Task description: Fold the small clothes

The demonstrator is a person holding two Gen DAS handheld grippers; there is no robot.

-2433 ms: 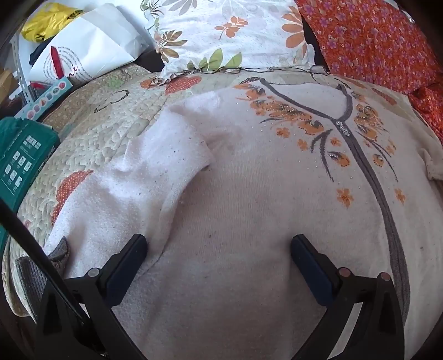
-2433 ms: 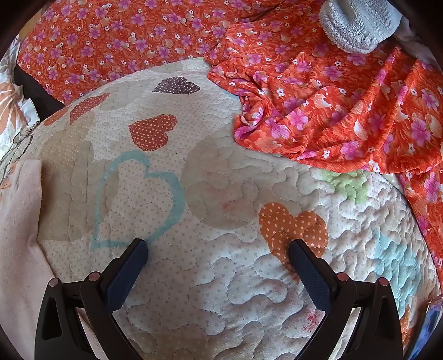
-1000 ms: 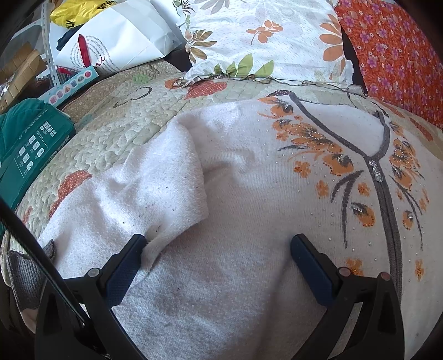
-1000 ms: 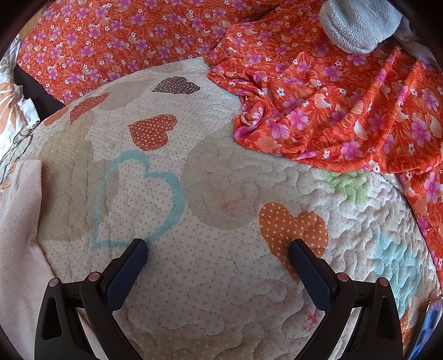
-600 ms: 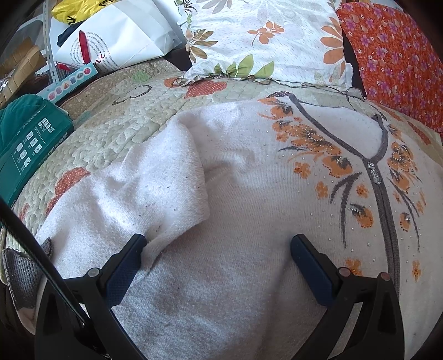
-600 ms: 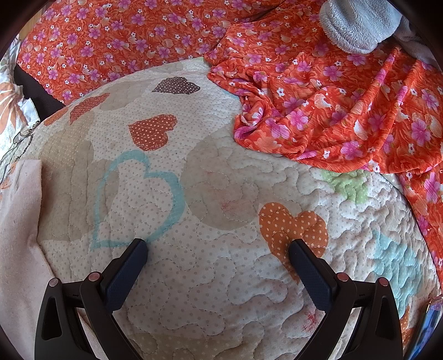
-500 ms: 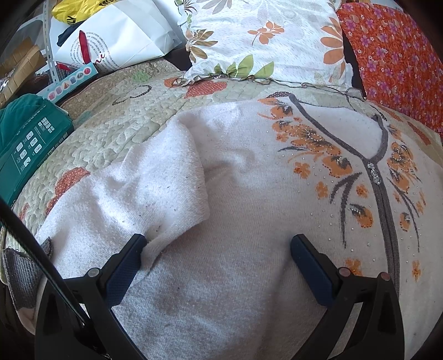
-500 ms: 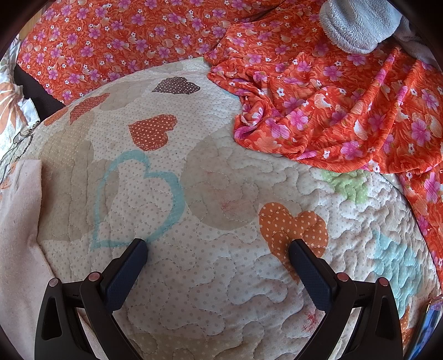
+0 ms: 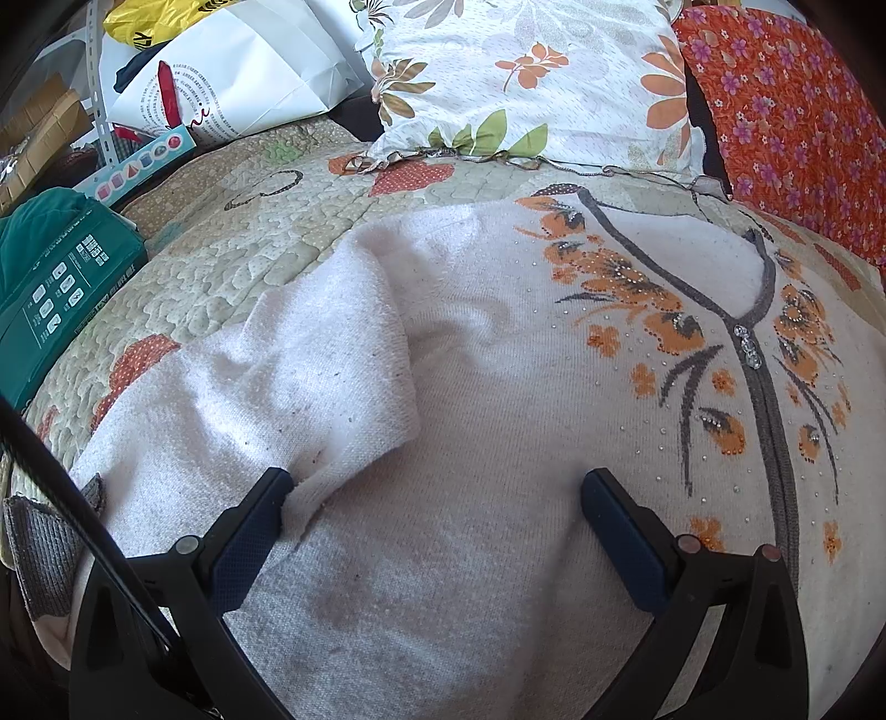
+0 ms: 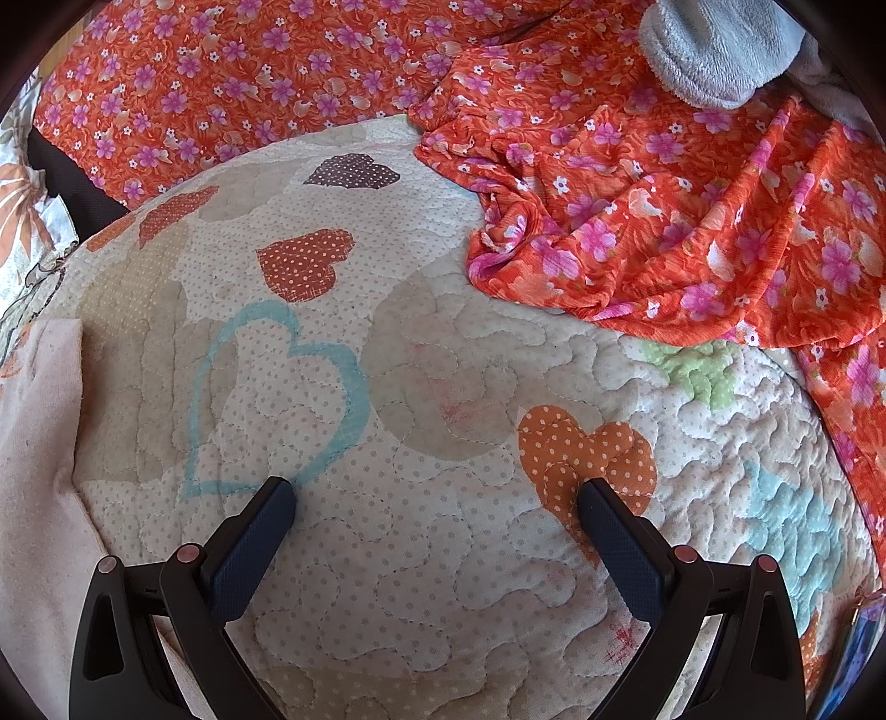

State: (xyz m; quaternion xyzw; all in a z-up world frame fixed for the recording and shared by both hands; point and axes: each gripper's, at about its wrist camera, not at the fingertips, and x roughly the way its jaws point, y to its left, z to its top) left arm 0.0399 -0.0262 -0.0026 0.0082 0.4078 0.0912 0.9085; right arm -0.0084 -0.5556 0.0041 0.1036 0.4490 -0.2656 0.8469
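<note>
the sweater [image 9: 498,421] is laid flat on the quilt [image 10: 443,581]; its sleeve [image 9: 266,399] is already flopped across the body; the left gripper [image 9: 437,498] is held wide apart right over it, grasping nothing; the right gripper [image 10: 437,498] is likewise parted over bare quilt; the sleeve's edge probably needs pinching next.

A cream quilt [image 10: 443,581] patched with dotted hearts covers the bed. At its far end a floral pillow [image 9: 526,72] leans beside an orange flowered cushion [image 9: 786,111]. Far left sit a white paper bag [image 9: 249,83] and a green box [image 9: 50,288]. To the right, crumpled orange flowered cloth [image 10: 664,232] lies on the quilt, with a grey fleece bundle [image 10: 714,50] beyond it.
</note>
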